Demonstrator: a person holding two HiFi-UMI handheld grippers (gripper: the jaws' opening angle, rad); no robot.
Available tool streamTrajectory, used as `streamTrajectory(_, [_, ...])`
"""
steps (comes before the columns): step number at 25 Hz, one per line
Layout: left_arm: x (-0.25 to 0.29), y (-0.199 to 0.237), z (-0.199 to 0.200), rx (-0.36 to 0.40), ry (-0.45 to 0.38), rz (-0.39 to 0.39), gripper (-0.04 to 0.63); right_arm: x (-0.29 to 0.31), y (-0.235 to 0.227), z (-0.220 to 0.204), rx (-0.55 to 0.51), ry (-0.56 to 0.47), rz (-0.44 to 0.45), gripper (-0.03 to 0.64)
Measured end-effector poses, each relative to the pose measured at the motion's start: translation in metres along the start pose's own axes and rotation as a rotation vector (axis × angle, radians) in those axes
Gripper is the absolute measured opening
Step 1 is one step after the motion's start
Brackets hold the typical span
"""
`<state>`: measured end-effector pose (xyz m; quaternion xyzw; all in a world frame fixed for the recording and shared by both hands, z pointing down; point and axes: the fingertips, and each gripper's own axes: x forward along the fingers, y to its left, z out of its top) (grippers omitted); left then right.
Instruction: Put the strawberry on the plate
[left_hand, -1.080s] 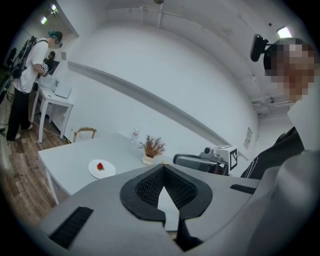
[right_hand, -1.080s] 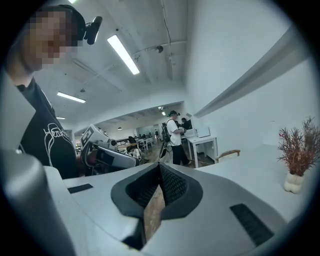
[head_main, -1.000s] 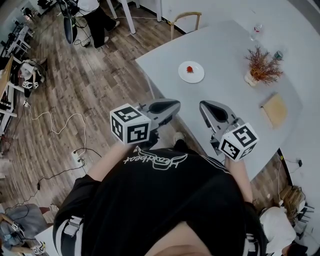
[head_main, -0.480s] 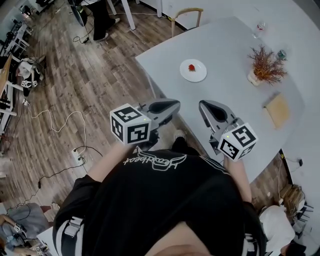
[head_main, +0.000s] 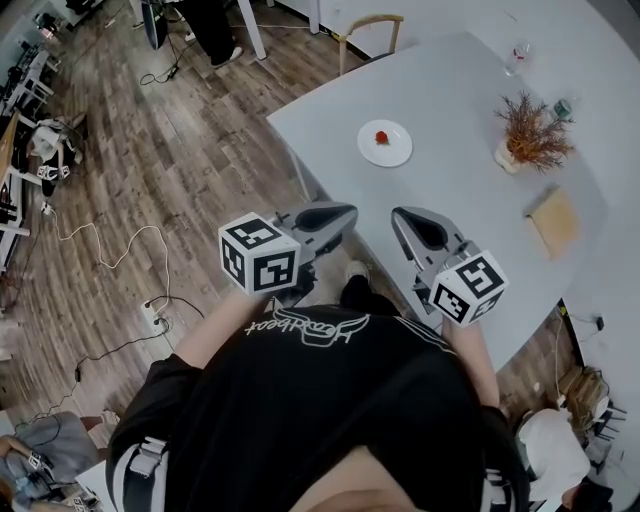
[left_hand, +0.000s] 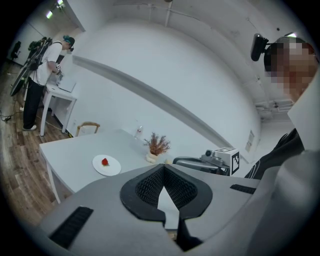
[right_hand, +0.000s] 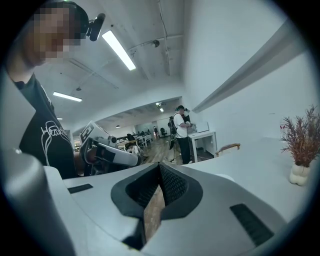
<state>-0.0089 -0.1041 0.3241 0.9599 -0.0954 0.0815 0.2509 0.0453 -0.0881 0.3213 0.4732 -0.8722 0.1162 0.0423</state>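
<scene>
A red strawberry lies on a small white plate at the middle of the grey table; the left gripper view also shows the strawberry on the plate. My left gripper hovers off the table's near corner, over the wooden floor, well short of the plate. Its jaws are shut with nothing between them. My right gripper floats beside it at the table's near edge, also shut and empty. Both point roughly level toward the table.
A dried plant in a pale vase, a tan board and a glass sit on the table's right side. A wooden chair stands behind it. A person stands far left; cables and a power strip lie on the floor.
Both grippers have sunk slightly and drawn a little nearer my body, jaws unchanged. The standing person at the top has shifted to the right.
</scene>
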Motion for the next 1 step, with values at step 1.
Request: streamTrajectory(1, [0.0007, 0.0002, -0.0002, 0.0, 0.001, -0.002, 0.007, 0.0003, 0.0, -0.0013, 0.004, 0.001, -0.002, 0.008])
